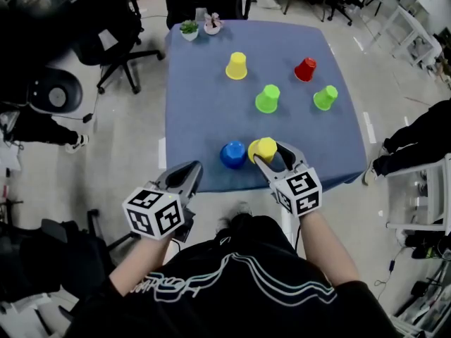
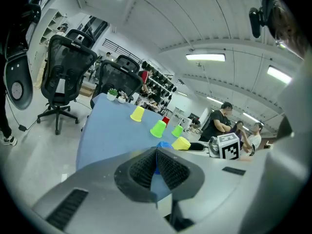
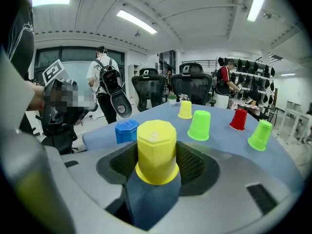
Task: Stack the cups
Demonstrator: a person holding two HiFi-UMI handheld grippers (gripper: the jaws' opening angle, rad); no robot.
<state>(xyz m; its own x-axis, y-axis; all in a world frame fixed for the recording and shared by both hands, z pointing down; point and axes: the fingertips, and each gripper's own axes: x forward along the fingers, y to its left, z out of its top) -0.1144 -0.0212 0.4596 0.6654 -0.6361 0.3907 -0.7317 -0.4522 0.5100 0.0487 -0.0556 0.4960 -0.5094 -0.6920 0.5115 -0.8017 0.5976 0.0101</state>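
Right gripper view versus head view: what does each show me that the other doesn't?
Only the right gripper view: both pads of the right gripper pressing the rim of the near yellow cup, which is upside down between the jaws. Only the head view: the left gripper, jaws together, by the table's near left corner. Both: the blue cup beside the held one, and farther back the far yellow cup, two green cups and the red cup.
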